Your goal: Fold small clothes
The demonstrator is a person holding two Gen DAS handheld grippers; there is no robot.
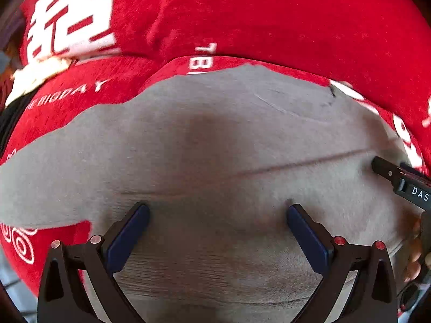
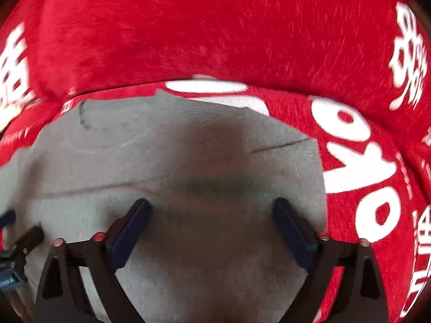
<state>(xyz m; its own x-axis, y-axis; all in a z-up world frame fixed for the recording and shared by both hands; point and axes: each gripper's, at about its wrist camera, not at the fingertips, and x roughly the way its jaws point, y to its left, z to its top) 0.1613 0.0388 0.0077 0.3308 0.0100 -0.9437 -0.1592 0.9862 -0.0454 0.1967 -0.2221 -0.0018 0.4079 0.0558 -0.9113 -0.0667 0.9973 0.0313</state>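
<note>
Both claws point steeply down with jaws spread wide and nothing between the pads. The left gripper (image 1: pixel 218 214) and the right gripper (image 2: pixel 212 210) hang over a grey garment (image 1: pixel 215 140), side by side. The garment lies flat on a red cloth (image 1: pixel 269 13) with white lettering; its upper edge looks folded, though blur hides detail.

Flat grey garment (image 1: pixel 215 140) lies unobstructed below; red cloth (image 1: pixel 269 13) rises beyond it.
</note>
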